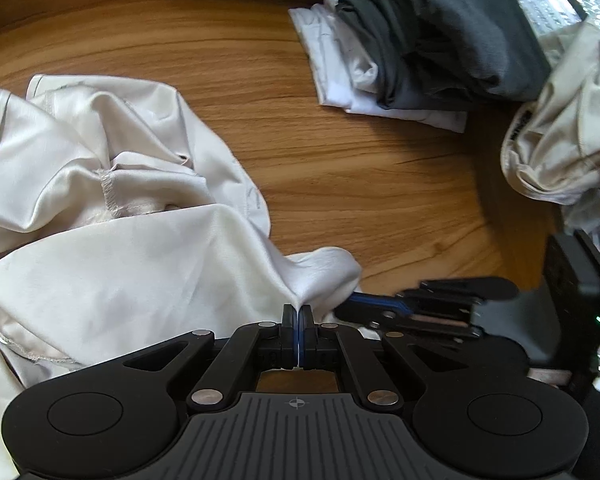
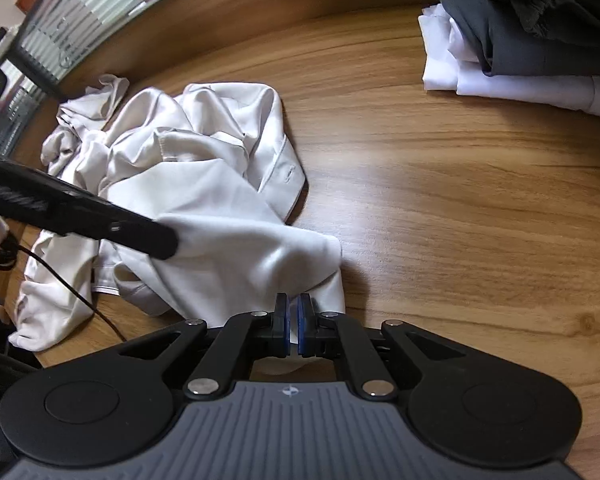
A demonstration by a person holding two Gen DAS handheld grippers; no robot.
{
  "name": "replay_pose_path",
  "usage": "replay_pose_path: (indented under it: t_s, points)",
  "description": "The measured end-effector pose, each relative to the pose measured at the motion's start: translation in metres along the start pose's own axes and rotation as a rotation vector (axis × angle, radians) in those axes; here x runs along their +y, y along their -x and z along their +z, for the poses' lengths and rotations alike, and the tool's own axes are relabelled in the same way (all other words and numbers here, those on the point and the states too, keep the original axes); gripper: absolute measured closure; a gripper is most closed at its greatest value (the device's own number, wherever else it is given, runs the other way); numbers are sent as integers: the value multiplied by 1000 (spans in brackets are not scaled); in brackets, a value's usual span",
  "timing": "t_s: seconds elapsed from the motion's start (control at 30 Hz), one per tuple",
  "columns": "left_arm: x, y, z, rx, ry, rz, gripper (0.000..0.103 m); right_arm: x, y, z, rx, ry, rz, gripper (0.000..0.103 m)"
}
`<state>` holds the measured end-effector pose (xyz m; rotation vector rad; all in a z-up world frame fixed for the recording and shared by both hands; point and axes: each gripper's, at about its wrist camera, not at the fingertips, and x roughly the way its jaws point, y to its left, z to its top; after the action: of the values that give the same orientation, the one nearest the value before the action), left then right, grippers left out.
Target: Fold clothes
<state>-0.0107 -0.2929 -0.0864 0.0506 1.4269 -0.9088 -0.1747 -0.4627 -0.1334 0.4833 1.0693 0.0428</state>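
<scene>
Left wrist view: the left tool [image 1: 297, 314] sat at lower centre, its pads pressed together on a raised peak of the cream shirt [image 1: 112, 208]. The shirt lay crumpled across the left half of the frame on the wooden surface [image 1: 340, 168], an inside seam showing. The pinch appeared meant to lift an edge clear so the cloth could be drawn out flat. The right tool [image 1: 364, 304] lay at lower right, just beside that same peak. A stack [image 1: 412, 52] of folded white and grey garments stood at upper right; a beige heap [image 1: 556, 136] lay at the right edge.

Right wrist view: the right tool [image 2: 294, 316] sat at lower centre, pads nearly closed with a narrow gap; shirt [image 2: 204, 200] cloth lay in and behind it, but whether it was gripped could not be told. The left tool's body crossed the left of the frame. The stack [image 2: 520, 48] was at upper right, well apart from the shirt, which remained unfolded.
</scene>
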Motion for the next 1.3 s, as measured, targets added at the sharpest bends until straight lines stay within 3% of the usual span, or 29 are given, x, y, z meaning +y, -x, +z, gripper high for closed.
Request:
replay_pose_path:
  t_s: [0.2,0.43,0.53,0.6,0.67,0.73,0.87,1.07,1.13,1.2,1.3]
  points:
    - [-5,15,-5,-53,-34,5,100,14,-20,8,46,86,-40,94]
    - [8,23,-7,-89,18,13,100,41,-30,15,14,215,17,93]
    - [15,29,-9,-116,15,59,95,50,-32,21,-13,233,36,67]
    - [22,34,-11,-139,10,90,85,53,-33,23,-19,239,46,50]
    - [32,34,-14,-144,16,116,68,57,-36,26,-20,254,36,42]
    - [44,31,-18,-140,28,138,62,57,-41,28,-14,265,25,41]
    - [67,26,-25,-131,51,183,61,52,-51,31,-5,257,9,41]
    - [102,18,-36,-119,87,250,69,56,-62,32,16,300,-7,42]
    - [109,14,-38,-109,97,266,71,58,-63,32,22,315,-14,49]
    - [113,9,-37,-95,103,279,71,59,-64,33,27,326,-24,72]
    - [123,3,-38,-73,143,284,72,63,-65,34,44,337,-34,92]
